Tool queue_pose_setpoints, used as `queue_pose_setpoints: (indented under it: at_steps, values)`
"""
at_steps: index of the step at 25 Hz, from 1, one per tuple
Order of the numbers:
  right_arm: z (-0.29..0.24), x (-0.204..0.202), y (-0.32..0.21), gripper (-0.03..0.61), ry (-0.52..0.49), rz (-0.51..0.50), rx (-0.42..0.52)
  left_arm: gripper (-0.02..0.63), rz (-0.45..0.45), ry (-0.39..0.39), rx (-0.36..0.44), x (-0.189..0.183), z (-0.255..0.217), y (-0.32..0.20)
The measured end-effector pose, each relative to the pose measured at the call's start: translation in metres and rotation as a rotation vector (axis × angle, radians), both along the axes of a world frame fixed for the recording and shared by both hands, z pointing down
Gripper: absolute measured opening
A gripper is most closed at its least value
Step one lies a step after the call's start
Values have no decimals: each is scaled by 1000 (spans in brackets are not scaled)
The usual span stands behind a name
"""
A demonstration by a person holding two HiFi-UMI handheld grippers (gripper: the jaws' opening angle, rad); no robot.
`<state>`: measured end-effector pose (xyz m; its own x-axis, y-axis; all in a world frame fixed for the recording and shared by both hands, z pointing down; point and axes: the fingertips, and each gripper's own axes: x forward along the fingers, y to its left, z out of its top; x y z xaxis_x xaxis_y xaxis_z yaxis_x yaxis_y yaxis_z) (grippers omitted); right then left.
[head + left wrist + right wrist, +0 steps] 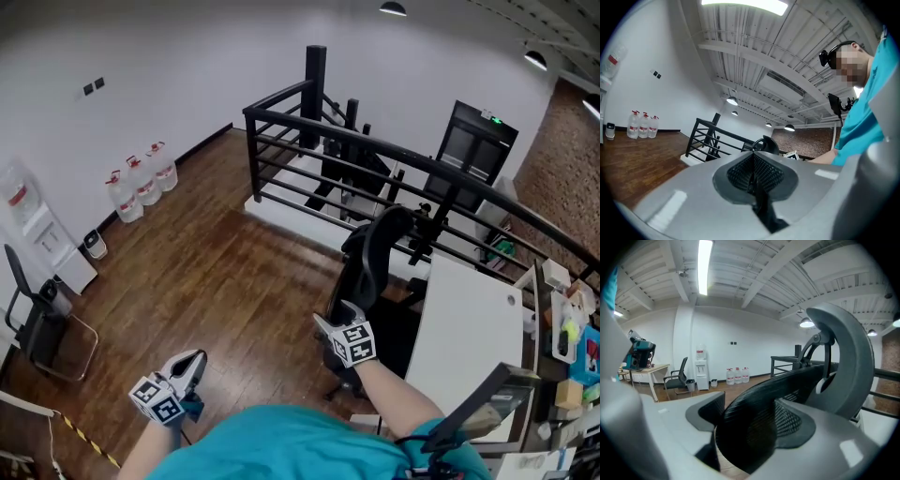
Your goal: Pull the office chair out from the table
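Wood floor (216, 272); right hand-held gripper (336, 319) tight on backrest of office chair (375, 253), left hand-held gripper (194, 360) closed, empty.

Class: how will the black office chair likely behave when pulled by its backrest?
The office chair probably rolls easily: its star base stands on smooth wooden floor. The mesh backrest that the right gripper clamps may flex slightly.

Head view: steeply down over left gripper (192, 366) and right gripper (337, 323). Left gripper view: tilted upward, railing (701, 136) well ahead of jaws. Right gripper view: close on chair (778, 399) back. All three share railing, chair.
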<state>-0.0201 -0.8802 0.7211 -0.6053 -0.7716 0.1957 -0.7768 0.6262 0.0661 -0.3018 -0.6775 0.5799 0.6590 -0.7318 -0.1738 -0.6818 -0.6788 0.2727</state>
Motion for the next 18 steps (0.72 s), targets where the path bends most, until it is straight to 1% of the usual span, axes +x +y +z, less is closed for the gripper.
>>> queue_pose_setpoints:
  at_steps: [3, 7, 9, 10, 13, 18]
  values:
    - [-2, -13, -9, 313, -3, -5, -3, 20, 20, 6, 24, -10, -10, 7]
    - [-5, -35, -23, 312, 0, -10, -10, 20, -21, 7, 2, -40, -5, 10]
    - [-7, -48, -30, 310, -4, -8, -15, 20, -67, 5, -20, -63, 2, 10]
    - [-9, -54, -33, 310, -6, -8, -17, 20, -78, 6, -20, -71, 1, 11]
    - [-16, -71, -42, 305, -14, -10, -19, 20, -66, 13, 9, -82, -15, 16]
    - [-22, -104, -62, 301, -22, -19, -22, 20, -115, 20, -2, -117, -12, 17]
